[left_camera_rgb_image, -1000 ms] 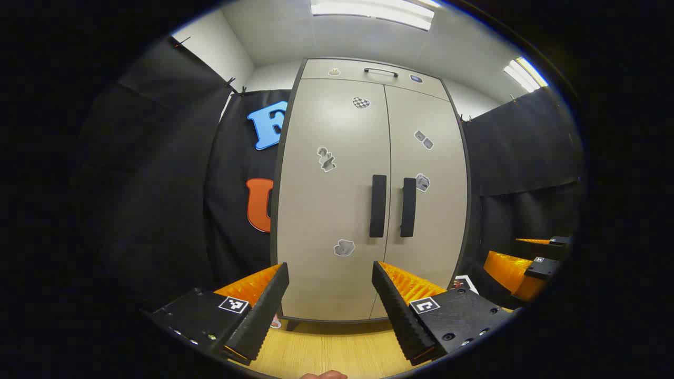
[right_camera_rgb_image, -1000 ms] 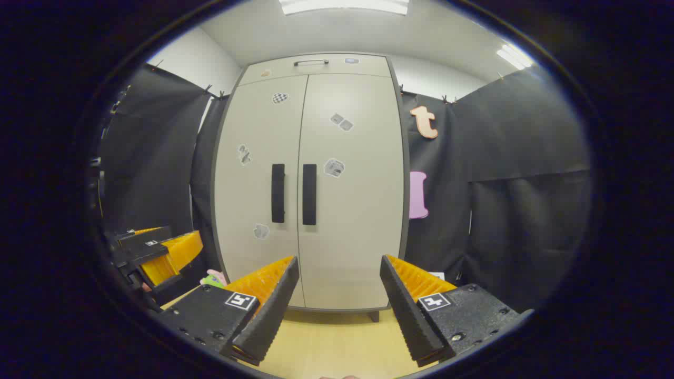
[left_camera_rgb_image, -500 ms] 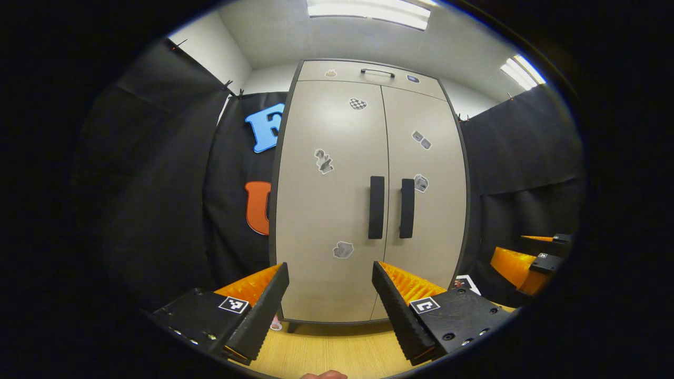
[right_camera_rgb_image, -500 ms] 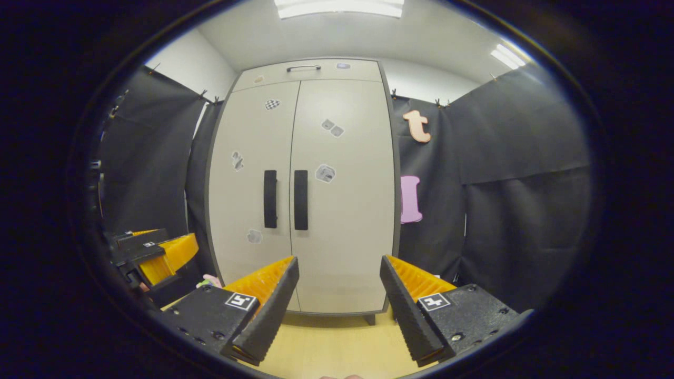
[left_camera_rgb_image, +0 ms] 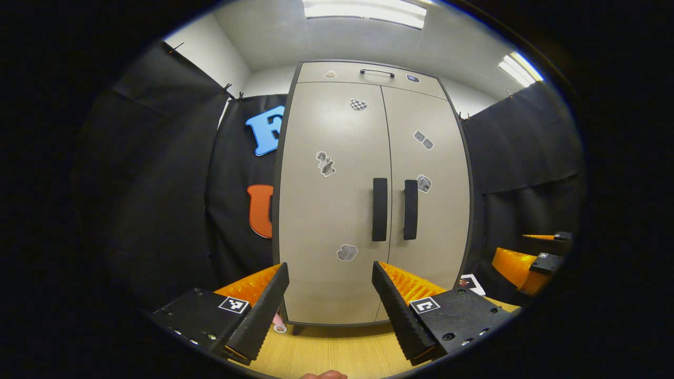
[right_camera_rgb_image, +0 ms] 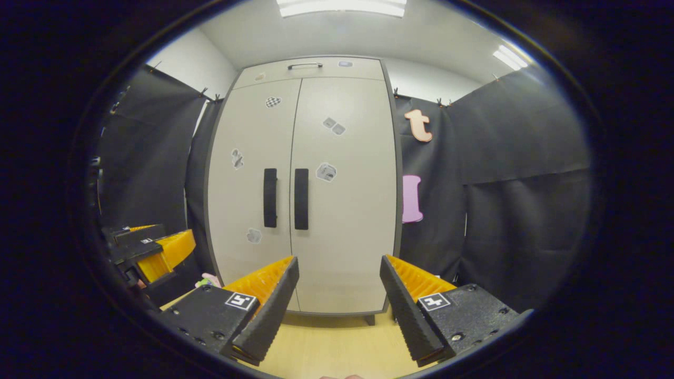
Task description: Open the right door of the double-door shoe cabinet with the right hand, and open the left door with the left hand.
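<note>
Beige shoe cabinet [left_camera_rgb_image: 337, 210] doors are seen shut; 2 remain unopened. Left gripper [left_camera_rgb_image: 330, 273] and right gripper [right_camera_rgb_image: 339, 268] are held wide open, empty.

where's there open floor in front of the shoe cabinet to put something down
Bare wooden floor lies before the shoe cabinet, under the open right gripper and open left gripper. It is more crowded at the cabinet's left foot, where a small pink thing lies.
</note>
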{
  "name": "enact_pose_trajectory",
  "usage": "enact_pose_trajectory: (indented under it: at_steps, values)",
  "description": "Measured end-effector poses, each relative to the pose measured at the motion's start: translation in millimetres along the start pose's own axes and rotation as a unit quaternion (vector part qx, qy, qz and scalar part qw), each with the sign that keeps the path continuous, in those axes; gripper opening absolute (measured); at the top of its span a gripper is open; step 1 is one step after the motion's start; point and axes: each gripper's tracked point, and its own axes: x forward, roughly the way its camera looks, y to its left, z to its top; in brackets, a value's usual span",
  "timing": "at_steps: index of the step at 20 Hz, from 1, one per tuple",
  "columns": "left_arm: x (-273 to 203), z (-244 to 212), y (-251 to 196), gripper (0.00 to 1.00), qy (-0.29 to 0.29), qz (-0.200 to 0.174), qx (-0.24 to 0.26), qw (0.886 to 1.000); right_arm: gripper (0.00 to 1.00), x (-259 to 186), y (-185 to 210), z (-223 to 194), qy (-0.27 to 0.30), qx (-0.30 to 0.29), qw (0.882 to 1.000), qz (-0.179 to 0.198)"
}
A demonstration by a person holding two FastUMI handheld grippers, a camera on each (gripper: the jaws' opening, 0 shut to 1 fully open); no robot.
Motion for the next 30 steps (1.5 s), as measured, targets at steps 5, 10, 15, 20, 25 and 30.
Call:
enact_pose_trajectory:
  at_steps: [5, 10, 15, 20, 25, 30]
  values:
    - [2, 1, 1, 0.95, 0.002, -0.008, 0.001, 1.000, 0.96, 10, 5, 9, -0.005, -0.001, 1.000, 0.002]
    - [-2, 3, 7, 0.95, -0.001, -0.003, 0.014, 1.000, 0.96, 33, 13, 32, -0.024, -0.003, 1.000, 0.010]
    - [-9, -1, 12, 0.95, 0.005, -0.003, 0.009, 1.000, 0.97, 66, 27, 52, -0.036, -0.024, 0.999, 0.009]
    - [-18, -11, 17, 0.95, 0.017, -0.002, 0.000, 1.000, 0.96, 110, 34, 79, -0.056, -0.013, 0.998, 0.002]
    - [-24, -31, 18, 0.95, 0.047, -0.003, -0.023, 0.999, 0.97, 159, 30, 78, -0.042, 0.001, 0.999, -0.007]
    - [-24, -37, 30, 0.95, 0.058, 0.011, -0.029, 0.998, 0.96, 190, 39, 88, -0.037, -0.012, 0.999, 0.000]
